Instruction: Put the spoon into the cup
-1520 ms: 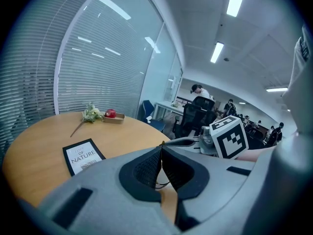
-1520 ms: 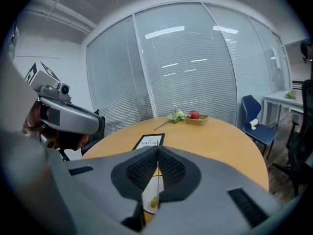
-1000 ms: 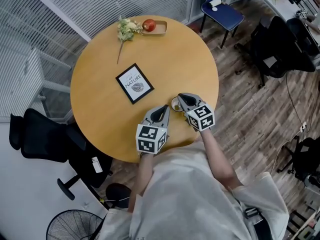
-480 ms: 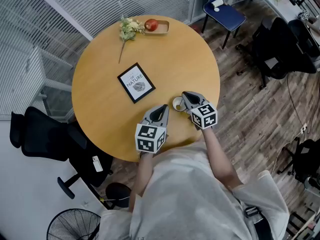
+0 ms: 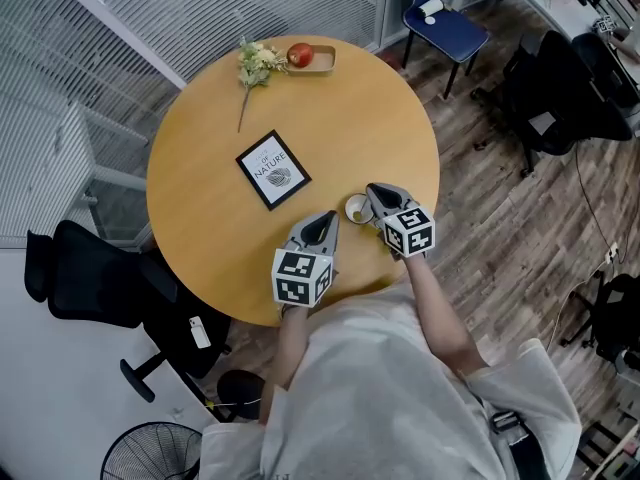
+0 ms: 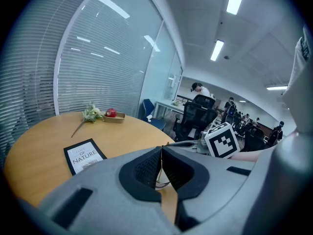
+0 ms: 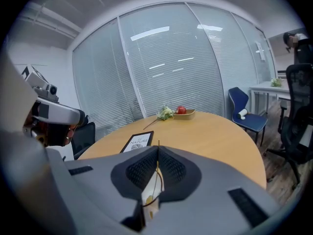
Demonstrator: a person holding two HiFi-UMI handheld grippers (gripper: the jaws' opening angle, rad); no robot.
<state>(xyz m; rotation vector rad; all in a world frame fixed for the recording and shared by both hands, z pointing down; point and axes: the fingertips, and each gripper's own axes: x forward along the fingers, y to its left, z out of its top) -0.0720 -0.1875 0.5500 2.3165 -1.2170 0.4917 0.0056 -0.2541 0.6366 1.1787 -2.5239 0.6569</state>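
A small white cup (image 5: pixel 355 210) stands near the table's front right edge. My right gripper (image 5: pixel 374 196) is at the cup's right side, shut on a thin gold spoon (image 7: pixel 156 170). The spoon's handle sticks up between the jaws. Its lower end reaches down inside the cup (image 7: pixel 147 188). My left gripper (image 5: pixel 326 218) rests just left of the cup, apart from it, with its jaws shut on nothing. From the left gripper (image 6: pixel 161 148) view, the cup (image 6: pixel 161 182) shows only as a sliver past the jaw tips.
A black-framed "of nature" card (image 5: pixel 273 169) lies mid-table on the round wooden table (image 5: pixel 210 238). At the far edge, a wooden tray (image 5: pixel 318 60) holds a red apple (image 5: pixel 299 54), beside a flower sprig (image 5: pixel 253 65). A black office chair (image 5: pixel 90 278) stands left, a blue chair (image 5: pixel 440 18) behind.
Only the head camera has shifted slightly. Both grippers, the spoon and the cup keep their places relative to each other.
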